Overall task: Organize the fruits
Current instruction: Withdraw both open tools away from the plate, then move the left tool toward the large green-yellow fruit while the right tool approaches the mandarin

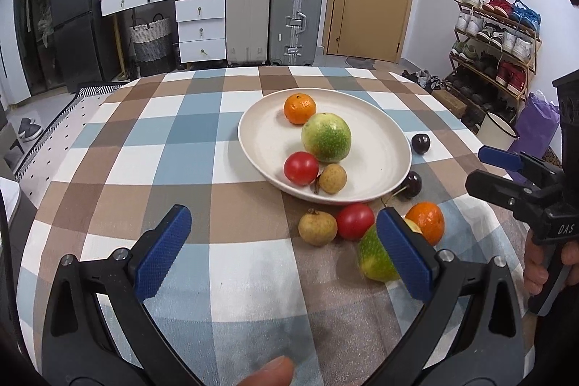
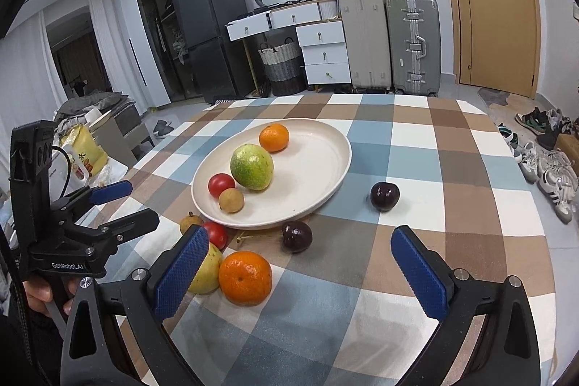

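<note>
A checked cloth [image 1: 217, 140] covers the desk, and a cream plate [image 1: 376, 147] sits near its middle. On the plate lie 4 fruits: an orange [image 1: 299, 109] at the far side, a big green fruit [image 1: 326, 137] just beside it, a tomato [image 1: 301, 168] nearer the front rim, and a small tan fruit [image 1: 333, 178] touching that tomato.

More fruit lies loose on the cloth in front of the plate. A 2nd tan fruit [image 1: 317, 227] and a 2nd tomato [image 1: 355, 221] sit side by side, touching or nearly so. A 2nd green fruit [image 1: 374, 257] lies nearest the camera in the left wrist view, partly hidden behind one gripper finger, with a 2nd orange [image 1: 427, 222] just beside it. A dark cherry [image 1: 412, 185] sits close against the plate's rim; another cherry [image 1: 421, 143] lies apart, on the plate's right side.

The left gripper [image 1: 284, 250] is spread wide over the cloth and holds nothing; its right finger overlaps the loose green fruit in view. The right gripper [image 2: 302, 272] is likewise spread wide and empty, low over the cloth, with the loose orange [image 2: 245, 276] just inside its left finger and the near cherry [image 2: 297, 236] beyond its tips.
</note>
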`<state>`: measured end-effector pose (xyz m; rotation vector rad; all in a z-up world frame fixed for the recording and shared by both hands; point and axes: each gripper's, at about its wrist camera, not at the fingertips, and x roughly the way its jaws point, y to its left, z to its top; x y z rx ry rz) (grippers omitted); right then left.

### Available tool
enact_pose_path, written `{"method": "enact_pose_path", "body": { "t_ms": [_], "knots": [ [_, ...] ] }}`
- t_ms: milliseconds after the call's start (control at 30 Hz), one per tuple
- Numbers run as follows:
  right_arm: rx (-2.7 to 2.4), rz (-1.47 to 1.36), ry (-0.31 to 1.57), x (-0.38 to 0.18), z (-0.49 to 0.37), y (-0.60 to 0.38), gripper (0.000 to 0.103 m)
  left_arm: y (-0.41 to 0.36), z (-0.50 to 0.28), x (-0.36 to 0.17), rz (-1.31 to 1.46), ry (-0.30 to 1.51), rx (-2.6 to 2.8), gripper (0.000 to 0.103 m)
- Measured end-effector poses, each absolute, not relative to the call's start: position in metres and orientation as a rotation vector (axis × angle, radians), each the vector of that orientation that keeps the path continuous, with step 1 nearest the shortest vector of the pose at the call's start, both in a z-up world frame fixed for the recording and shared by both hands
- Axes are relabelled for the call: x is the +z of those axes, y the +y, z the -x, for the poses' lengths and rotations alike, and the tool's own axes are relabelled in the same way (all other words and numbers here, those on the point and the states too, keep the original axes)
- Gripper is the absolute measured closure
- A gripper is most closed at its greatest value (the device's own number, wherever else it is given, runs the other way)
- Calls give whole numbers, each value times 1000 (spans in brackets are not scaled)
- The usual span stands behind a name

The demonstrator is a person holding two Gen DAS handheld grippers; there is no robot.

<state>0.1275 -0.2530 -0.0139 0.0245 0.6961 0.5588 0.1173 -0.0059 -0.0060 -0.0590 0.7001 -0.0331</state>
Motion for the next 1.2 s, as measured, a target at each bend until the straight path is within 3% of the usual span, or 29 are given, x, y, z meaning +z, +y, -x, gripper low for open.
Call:
{"method": "enact_pose_path", "body": {
  "t_ms": [1200],
  "knots": [
    [601,160,870,-55,-128,-214,4,-2,-129,-35,82,809,-67,1]
  ]
}}
